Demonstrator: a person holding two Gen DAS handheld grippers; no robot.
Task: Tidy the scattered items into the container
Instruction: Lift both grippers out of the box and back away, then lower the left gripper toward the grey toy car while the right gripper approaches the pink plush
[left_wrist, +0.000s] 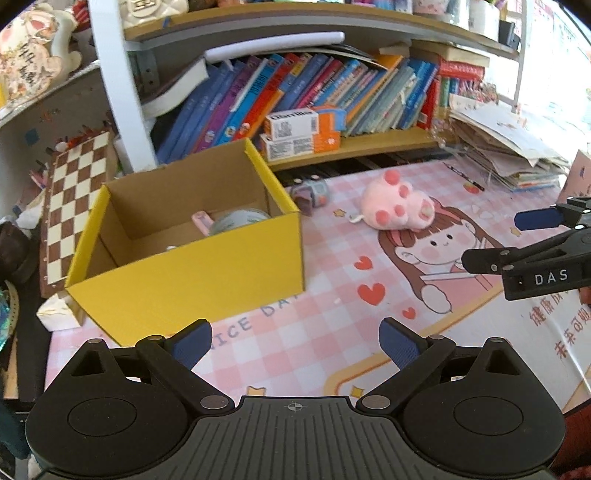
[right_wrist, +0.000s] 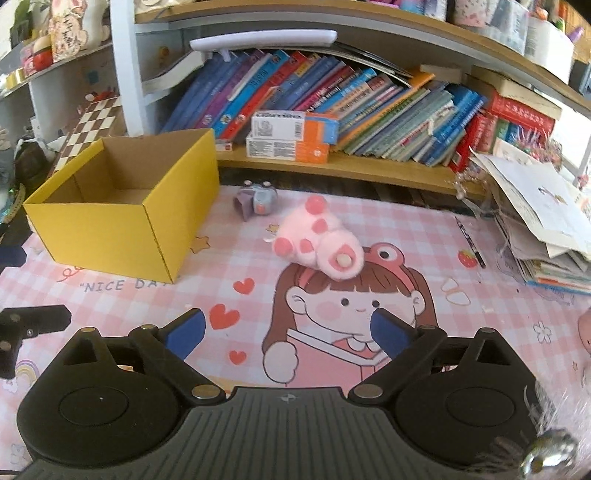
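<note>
A yellow cardboard box (left_wrist: 192, 273) stands open on the pink mat, left of centre; it also shows in the right wrist view (right_wrist: 110, 225). Inside it lie a roll of tape (left_wrist: 240, 219) and a pink item (left_wrist: 202, 221). A pink plush paw (left_wrist: 397, 206) lies on the mat right of the box, also in the right wrist view (right_wrist: 319, 238). A small grey-purple watch-like toy (left_wrist: 312, 194) sits behind it, near the shelf (right_wrist: 256, 201). My left gripper (left_wrist: 295, 341) is open and empty in front of the box. My right gripper (right_wrist: 288, 332) is open and empty, short of the paw.
A bookshelf full of books (left_wrist: 314, 88) with small cartons (left_wrist: 295, 134) runs along the back. A chessboard (left_wrist: 74, 206) leans left of the box. A paper stack (right_wrist: 546, 229) lies at the right. A pencil (right_wrist: 469, 242) lies on the mat.
</note>
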